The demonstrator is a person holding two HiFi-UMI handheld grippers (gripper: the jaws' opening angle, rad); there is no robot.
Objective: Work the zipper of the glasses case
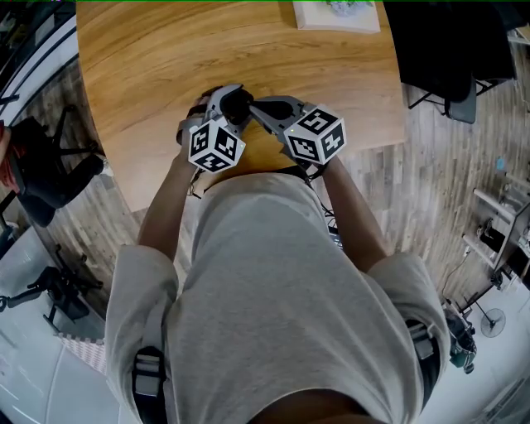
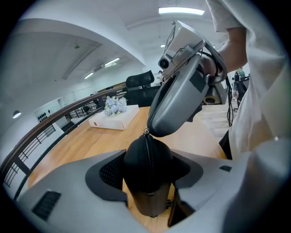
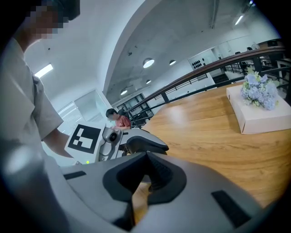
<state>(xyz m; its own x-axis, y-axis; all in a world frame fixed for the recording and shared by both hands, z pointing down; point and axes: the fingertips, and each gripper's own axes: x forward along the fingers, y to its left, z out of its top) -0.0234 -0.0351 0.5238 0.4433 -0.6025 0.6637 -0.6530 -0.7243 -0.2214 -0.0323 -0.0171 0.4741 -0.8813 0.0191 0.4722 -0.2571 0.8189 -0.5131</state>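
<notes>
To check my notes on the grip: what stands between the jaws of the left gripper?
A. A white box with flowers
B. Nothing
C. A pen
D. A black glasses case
D: in the left gripper view the black glasses case sits pressed between the pads of the left gripper, with its zipper line facing the camera. The white box lies far off on the table.

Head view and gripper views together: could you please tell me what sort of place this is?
Probably an open-plan office or lab space: a large wooden table, a black office chair beyond it, and strip lights on a high white ceiling.
</notes>
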